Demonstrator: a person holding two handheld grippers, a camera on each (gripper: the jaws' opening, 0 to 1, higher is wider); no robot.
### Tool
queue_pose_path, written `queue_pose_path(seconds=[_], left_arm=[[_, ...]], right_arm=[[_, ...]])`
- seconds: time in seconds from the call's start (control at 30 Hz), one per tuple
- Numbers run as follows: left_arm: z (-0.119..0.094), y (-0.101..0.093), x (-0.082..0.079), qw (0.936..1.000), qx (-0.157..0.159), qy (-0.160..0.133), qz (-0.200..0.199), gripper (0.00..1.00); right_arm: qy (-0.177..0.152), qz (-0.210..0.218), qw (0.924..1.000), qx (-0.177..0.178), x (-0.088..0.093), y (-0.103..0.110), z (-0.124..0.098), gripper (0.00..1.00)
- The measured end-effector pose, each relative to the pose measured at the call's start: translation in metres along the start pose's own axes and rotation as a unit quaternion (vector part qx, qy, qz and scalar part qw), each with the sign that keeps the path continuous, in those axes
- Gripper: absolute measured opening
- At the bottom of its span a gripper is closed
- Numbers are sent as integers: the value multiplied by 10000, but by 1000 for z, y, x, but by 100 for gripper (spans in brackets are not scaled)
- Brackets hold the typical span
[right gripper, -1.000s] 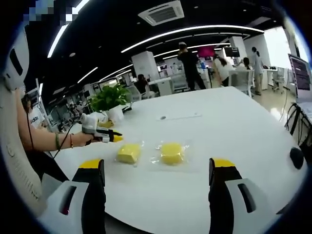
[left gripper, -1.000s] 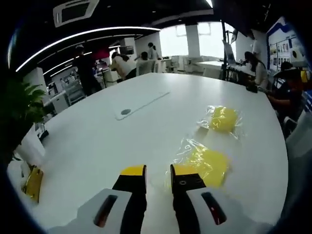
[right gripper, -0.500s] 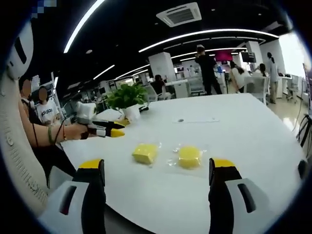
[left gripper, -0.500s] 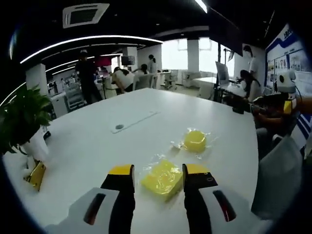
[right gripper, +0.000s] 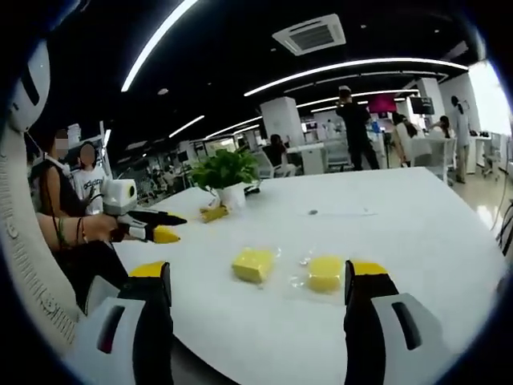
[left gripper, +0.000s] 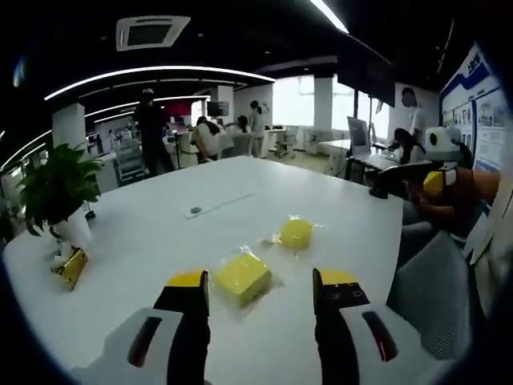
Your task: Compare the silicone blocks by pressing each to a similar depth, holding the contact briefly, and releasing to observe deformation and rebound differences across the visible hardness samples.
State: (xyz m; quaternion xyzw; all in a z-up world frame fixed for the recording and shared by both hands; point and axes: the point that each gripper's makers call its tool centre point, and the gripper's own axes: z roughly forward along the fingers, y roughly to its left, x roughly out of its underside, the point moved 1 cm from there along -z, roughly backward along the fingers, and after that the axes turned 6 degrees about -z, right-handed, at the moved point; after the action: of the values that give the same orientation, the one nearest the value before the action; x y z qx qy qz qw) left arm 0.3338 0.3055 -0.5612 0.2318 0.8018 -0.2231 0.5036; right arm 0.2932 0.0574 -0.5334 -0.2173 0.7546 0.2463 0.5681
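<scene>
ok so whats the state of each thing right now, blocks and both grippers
square yellow block: flat on the white table, in clear wrap, untouched, between the left gripper's jaw tips in the left gripper view
round yellow block: flat on the table, in clear wrap, untouched
left gripper: open, holding nothing
right gripper: open wide, holding nothing
potted plant: upright near the table edge

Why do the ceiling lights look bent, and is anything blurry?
Left gripper view: the fisheye lens bows the ceiling light strip; the window glares white. Right gripper view: strips curve likewise; the yellow blocks look soft.
</scene>
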Motion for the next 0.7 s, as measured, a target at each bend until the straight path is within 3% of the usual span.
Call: queue_pose_path(seconds=[0.4,0.7], left_arm=[[-34,-18,8,9991,-17,-238,-360,59],[-42,-27,16,9986,46,-120,-506,63]], right_arm=[[249,0,9993,-292,21,9,-17,84],[427,20,9987,-269,39,-3,-35,83]])
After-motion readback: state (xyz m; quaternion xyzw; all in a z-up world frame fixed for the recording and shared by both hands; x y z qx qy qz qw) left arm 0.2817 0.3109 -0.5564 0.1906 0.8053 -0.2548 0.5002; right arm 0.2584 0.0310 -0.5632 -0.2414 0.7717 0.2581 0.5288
